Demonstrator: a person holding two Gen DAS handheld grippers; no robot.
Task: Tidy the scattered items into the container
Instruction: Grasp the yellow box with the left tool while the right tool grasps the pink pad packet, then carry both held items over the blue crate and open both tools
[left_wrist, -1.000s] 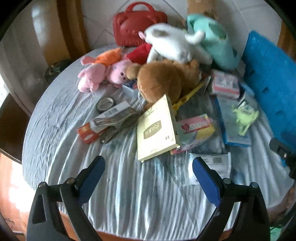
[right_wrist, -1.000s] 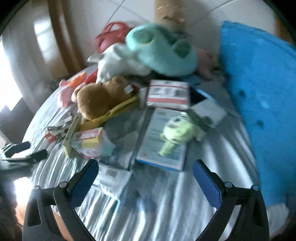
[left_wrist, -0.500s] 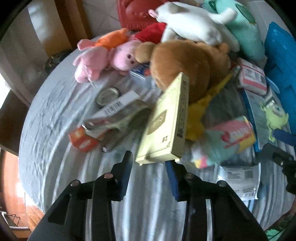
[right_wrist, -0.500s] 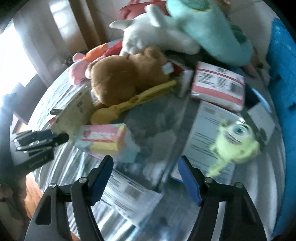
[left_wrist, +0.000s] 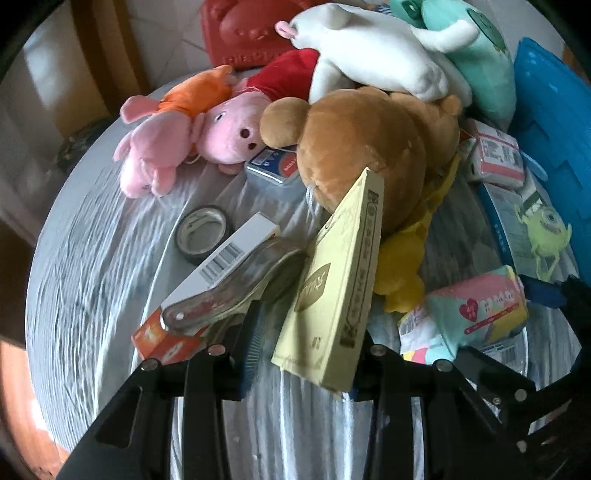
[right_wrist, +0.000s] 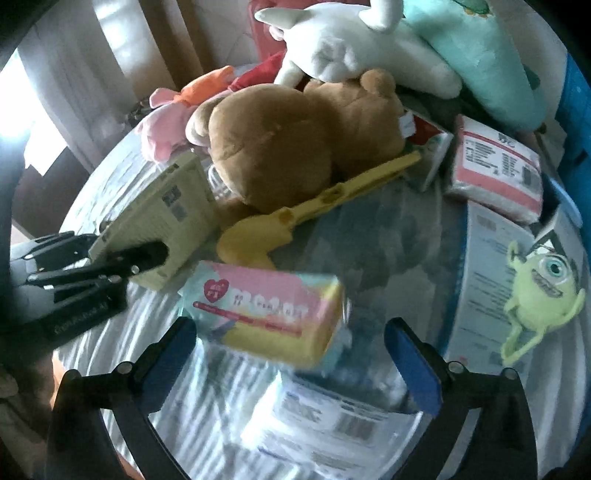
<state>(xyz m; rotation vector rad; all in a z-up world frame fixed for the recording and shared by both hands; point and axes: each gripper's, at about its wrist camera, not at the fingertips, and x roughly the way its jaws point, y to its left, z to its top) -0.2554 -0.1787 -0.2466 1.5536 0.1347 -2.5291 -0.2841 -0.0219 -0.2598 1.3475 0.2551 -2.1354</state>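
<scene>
Your left gripper (left_wrist: 301, 350) is pinching the near end of the flat pale-yellow cardboard box (left_wrist: 332, 291), its pads pressed on the two broad faces, so the step in hand is the pick-up of that box from the clutter on the grey striped tablecloth (left_wrist: 96, 258). The box stands tipped on edge, its long axis running from your fingers up and away toward the brown plush bear (left_wrist: 369, 147), and its far corner looks to touch or overlap the bear's flank. Just to its left lie the white barcode carton (left_wrist: 229, 254) with a metal clip-like tool on it and the grey roll of tape (left_wrist: 201, 232). Your right gripper (right_wrist: 295, 354) is spreading wide, with its jaws opening, and the pink, yellow and teal soft tissue pack (right_wrist: 269, 310) sits between the blue pads, not pressed by either as far as you can tell; that pack lies crosswise to your fingers, long axis left to right. The blue plastic crate (left_wrist: 554, 122) stands at the right edge of the table, well apart from the box. The next move, as I judge it, calls for you to lift the box clear of the bear and the yellow plastic tongs (right_wrist: 317, 199) without dragging them, then carry it rightward to the crate, while the right pads close squarely on the pack's short sides.
</scene>
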